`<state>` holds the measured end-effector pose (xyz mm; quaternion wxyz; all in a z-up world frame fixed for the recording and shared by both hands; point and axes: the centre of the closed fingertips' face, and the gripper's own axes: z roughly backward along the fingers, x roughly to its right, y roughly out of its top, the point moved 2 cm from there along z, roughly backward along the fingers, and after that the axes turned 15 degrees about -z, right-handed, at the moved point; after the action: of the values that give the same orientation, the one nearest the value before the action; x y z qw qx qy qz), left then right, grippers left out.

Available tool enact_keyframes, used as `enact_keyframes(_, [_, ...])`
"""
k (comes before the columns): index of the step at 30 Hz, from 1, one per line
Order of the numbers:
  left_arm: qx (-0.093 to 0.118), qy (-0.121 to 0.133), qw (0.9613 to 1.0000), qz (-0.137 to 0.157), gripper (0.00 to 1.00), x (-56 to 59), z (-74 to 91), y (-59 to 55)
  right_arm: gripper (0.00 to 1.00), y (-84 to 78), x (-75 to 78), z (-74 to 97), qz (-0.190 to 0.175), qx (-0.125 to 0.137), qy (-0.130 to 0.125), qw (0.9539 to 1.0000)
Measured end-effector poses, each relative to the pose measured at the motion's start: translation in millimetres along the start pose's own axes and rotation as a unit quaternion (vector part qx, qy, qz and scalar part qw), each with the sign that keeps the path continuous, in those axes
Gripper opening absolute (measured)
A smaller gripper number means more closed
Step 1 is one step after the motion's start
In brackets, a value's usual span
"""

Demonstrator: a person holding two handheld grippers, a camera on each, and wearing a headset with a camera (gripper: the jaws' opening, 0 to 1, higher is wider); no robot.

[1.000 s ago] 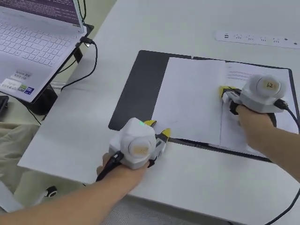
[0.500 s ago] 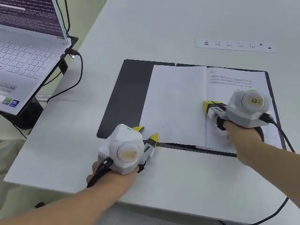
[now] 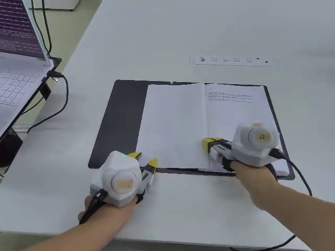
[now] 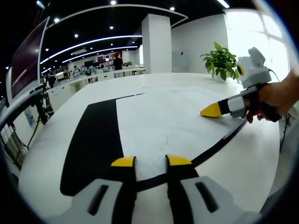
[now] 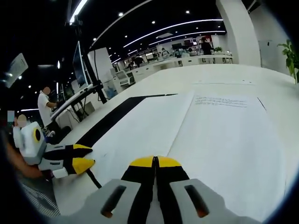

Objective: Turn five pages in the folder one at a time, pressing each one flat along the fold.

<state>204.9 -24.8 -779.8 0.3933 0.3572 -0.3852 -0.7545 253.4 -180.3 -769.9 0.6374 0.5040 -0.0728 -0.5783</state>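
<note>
- As laid open on the white table: folder, black cover at left, white pages flat, printed lines on the right page.
- Left gripper: sits at the folder's near edge, jaws slightly parted, grasping nothing.
- Right gripper: jaws clenched together, empty, tips at the fold's near end.
- Laptop far left; power strip beyond the folder.

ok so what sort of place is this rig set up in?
Most likely an open-plan office or lab: a white workbench with a laptop and power strip, rows of desks behind, a potted plant and strip ceiling lights.
</note>
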Motion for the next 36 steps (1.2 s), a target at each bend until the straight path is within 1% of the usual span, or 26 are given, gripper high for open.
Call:
enact_keyframes(14, [0.002,-0.003,1.0,-0.001,0.23,-0.2,0.5,0.5,0.0,-28.6,-8.6,28.2,-0.012,-0.015,0.006,0.9998])
enact_keyframes(18, [0.003,-0.003,1.0,0.0,0.23,0.0,0.9,0.6,0.0,-35.5,-12.1,36.8,-0.016,-0.019,0.007,0.9997])
enact_keyframes(24, [0.005,-0.003,1.0,0.0,0.23,0.3,1.1,0.6,0.0,-43.6,-14.8,45.3,-0.022,-0.026,0.01,0.9994])
enact_keyframes(27, [0.005,-0.003,1.0,-0.001,0.23,0.7,1.3,0.9,0.0,-48.1,-17.3,51.2,-0.035,-0.03,0.014,0.9989])
enact_keyframes(28, [0.005,-0.003,1.0,-0.001,0.23,0.7,1.4,0.9,0.0,-51.4,-20.0,53.4,-0.044,-0.035,0.018,0.9982])
enact_keyframes(30, [0.005,-0.003,1.0,-0.001,0.23,0.7,1.4,0.9,0.0,-57.3,-23.6,58.3,-0.039,-0.043,0.019,0.9982])
enact_keyframes(32, [0.005,-0.001,1.0,0.001,0.23,0.7,1.4,0.8,0.0,-59.8,-27.7,62.3,-0.046,-0.044,0.026,0.9976])
enact_keyframes(34, [0.004,0.0,1.0,0.003,0.23,0.5,1.4,0.7,0.0,-60.3,-31.3,66.6,-0.047,-0.044,0.028,0.9975])
enact_keyframes(36, [0.002,0.0,1.0,0.003,0.23,0.4,1.2,0.8,0.0,-57.1,-40.7,74.6,-0.062,-0.04,0.041,0.9964])
